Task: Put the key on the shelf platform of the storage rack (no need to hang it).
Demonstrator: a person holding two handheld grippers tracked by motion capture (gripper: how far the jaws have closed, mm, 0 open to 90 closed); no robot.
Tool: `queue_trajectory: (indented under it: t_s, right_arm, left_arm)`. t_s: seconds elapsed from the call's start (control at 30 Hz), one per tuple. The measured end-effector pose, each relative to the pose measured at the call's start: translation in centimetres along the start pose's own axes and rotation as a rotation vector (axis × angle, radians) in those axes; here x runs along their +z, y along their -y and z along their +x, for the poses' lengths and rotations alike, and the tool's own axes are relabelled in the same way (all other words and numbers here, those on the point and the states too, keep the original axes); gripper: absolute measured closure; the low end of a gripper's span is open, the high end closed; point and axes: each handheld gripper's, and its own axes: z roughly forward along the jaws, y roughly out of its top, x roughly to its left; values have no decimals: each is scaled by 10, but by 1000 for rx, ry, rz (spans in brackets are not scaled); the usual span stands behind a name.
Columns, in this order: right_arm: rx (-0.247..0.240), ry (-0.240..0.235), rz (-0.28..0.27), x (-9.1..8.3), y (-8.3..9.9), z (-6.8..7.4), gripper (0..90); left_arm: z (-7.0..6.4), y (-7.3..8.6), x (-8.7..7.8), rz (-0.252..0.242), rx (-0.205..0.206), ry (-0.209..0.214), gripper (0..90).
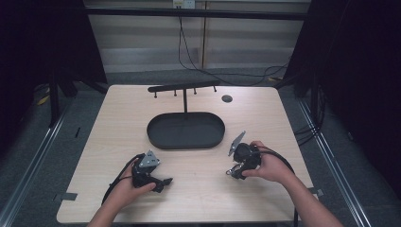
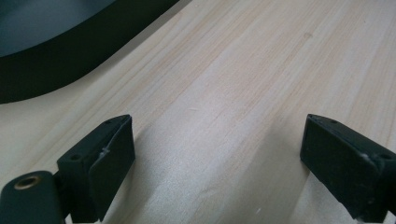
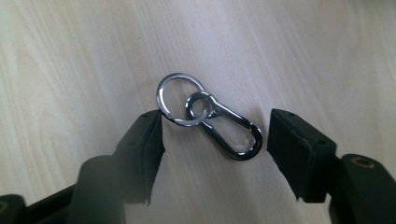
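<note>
Right hand-held gripper [image 3: 215,140] wide open, metal key clip [image 3: 210,116] flat between its jaws, perhaps touching one.

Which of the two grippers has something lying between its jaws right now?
The right gripper: a metal key clip lies on the table between its open jaws. The left gripper has bare wood between its jaws.

We're looking at what reads as a lab recording booth: a pale wooden table [image 1: 198,189] hemmed by dark curtains [image 1: 364,71], metal rails [image 1: 28,156] on the grey floor beside it, cables [image 1: 189,52] dangling behind it from a wall socket [image 1: 183,4].
</note>
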Motion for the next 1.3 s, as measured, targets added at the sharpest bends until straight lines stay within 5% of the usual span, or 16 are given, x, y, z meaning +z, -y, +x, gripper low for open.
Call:
queue_trajectory:
  t_s: [0.13,0.17,0.2,0.27,0.6,0.77,1.3]
  right_arm:
    - [-56,5,45,5,-10,1,411]
    - [-63,7,51,6,-12,1,467]
    - [-52,-17,73,6,-14,2,619]
    - [-55,-44,94,8,-17,3,704]
    - [75,-78,159,8,-20,-2,726]
    - [105,-78,136,-3,-20,-6,726]
    - [115,-55,101,-32,-49,-16,726]
  left_arm:
    - [0,0,0,-1,0,-1,97]
    - [0,0,0,-1,0,0,97]
    - [0,0,0,0,0,-1,97]
    - [0,0,0,0,1,2,97]
    - [0,0,0,1,3,-1,97]
    - [0,0,0,0,0,-1,97]
    - [0,0,0,3,3,-4,96]
